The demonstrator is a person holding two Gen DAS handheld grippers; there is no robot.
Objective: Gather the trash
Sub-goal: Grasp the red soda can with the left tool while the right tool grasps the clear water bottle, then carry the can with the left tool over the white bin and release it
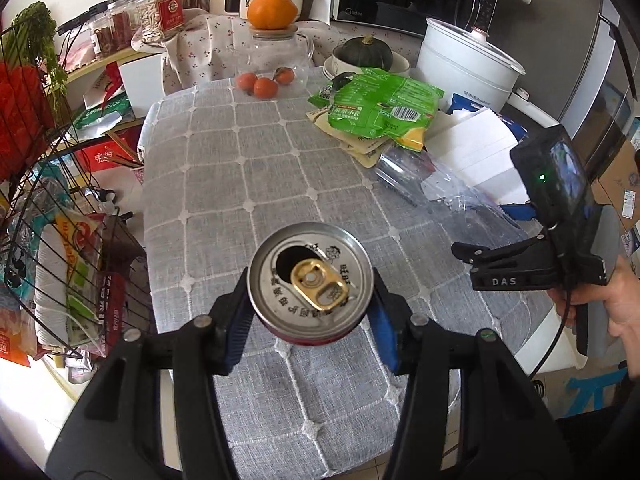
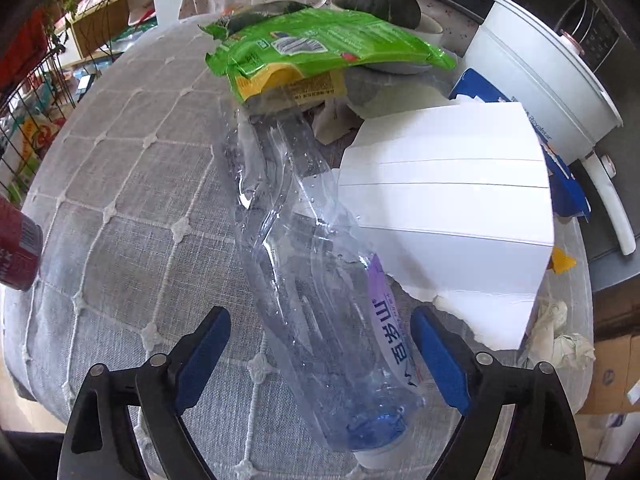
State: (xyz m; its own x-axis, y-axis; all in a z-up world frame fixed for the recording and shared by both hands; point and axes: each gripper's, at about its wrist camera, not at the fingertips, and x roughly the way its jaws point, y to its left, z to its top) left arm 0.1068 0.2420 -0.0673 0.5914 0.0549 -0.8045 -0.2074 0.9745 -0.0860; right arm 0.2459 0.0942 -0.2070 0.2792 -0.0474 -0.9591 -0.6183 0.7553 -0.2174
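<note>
Beyond the right gripper (image 2: 320,356), the green wrapper (image 2: 320,40) hides the crushed bottle's (image 2: 320,280) far end; at the picture's left edge the can (image 2: 18,244) is cut off.

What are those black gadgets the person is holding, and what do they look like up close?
Each is a black plastic handheld gripper. The left gripper and right gripper have two angled black fingers with blue pads and silver pivot bolts. Seen from the left, the right one bears "DAS" lettering, a small screen, a green light and a black cable.

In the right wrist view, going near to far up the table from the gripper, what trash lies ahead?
Right gripper, jaws open astride the crushed clear plastic bottle → torn green snack bag → dark green squash.
</note>
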